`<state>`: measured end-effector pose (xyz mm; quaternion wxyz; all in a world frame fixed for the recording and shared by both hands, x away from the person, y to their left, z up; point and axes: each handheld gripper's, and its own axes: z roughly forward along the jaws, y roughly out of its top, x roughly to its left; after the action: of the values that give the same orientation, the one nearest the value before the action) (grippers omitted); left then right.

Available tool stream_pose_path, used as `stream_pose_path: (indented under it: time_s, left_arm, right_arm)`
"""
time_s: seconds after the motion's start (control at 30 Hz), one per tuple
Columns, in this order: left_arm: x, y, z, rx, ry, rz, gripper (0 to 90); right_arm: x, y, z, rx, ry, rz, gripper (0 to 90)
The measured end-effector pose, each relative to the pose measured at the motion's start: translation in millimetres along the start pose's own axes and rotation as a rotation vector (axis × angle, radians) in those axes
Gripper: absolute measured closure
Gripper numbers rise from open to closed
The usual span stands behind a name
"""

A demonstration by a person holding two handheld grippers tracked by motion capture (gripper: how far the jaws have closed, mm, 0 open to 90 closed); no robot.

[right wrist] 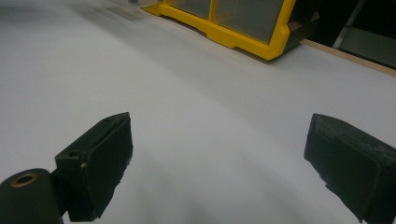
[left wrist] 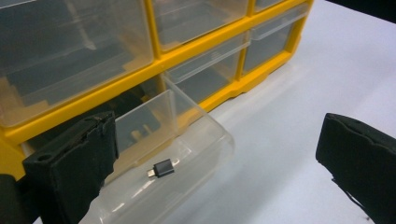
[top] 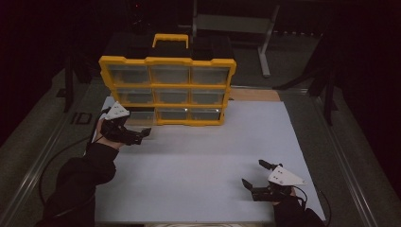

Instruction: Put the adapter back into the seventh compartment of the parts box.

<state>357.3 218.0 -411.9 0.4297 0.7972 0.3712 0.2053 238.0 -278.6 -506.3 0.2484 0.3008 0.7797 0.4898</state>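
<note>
- White table sheet (top: 203,156) spreads across the middle of the high view, bare btwn the two hands.
- Yellow organizer (top: 168,90) stands upright at 12 o'clock on the sheet, 3x3 grid of clear drawers, black-and-yellow handle on top. Left gripper view has its front (left wrist: 187,46) running up toward 1 o'clock; right gripper view catches a corner (right wrist: 243,35) at 12.
- Person's left sleeve (top: 80,184) comes in from 7 o'clock, dark fabric.
- Pulled-out drawer (left wrist: 187,154), clear plastic, bottom-left slot of the organizer, sticking out toward the camera in the left gripper view. In the high view it sits (top: 139,118) at approx 9 o'clock of the cabinet's base, just beside the left tool.
- Left gripper (top: 142,134), at 9 o'clock of the sheet, pointing right toward the drawer; jaws spread wide, nothing btwn them. In its own view (left wrist: 215,154) one jaw overlaps the drawer's near-left corner at 8 o'clock, other jaw out at 4 over bare sheet.
- Right gripper (top: 255,175), down at 5 o'clock, well apart from the organizer; jaws wide too, holding nothing. Own view (right wrist: 219,158): just white sheet btwn the pads.
- Small black adapter (left wrist: 161,168), metal plug end facing 8 o'clock, lying flat on the drawer floor, loose, no jaw touching it.
</note>
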Motion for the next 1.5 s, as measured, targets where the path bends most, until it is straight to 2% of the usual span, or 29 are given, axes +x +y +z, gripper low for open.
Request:
stream_pose_path:
  time_s: [0.33, 0.73, 0.87, 1.3, 1.5]
  left_arm:
    - [-8.6, -8.7, -6.1, -0.018, -0.005, 0.008, 0.0]
    - [-24.4, -26.0, -10.6, -0.012, -0.052, 0.034, 0.0]
    - [-30.6, -30.1, -13.5, -0.022, -0.052, 0.044, 0.0]
    - [-52.1, -37.9, -19.5, -0.051, -0.087, 0.072, 0.0]
    - [-58.7, -44.6, -16.9, -0.045, -0.1, 0.083, 0.0]
  right_arm:
    - [0.5, 0.2, -0.6, 0.001, -0.002, 0.002, 8.2]
    - [0.6, 0.4, -0.4, 0.005, -0.003, -0.005, 8.2]
    - [0.7, 0.4, -0.7, 0.003, -0.005, -0.003, 8.2]
    - [1.0, 0.6, -0.7, 0.002, -0.003, -0.006, 8.2]
    - [1.1, 0.6, -0.6, 0.001, -0.002, -0.008, 8.2]
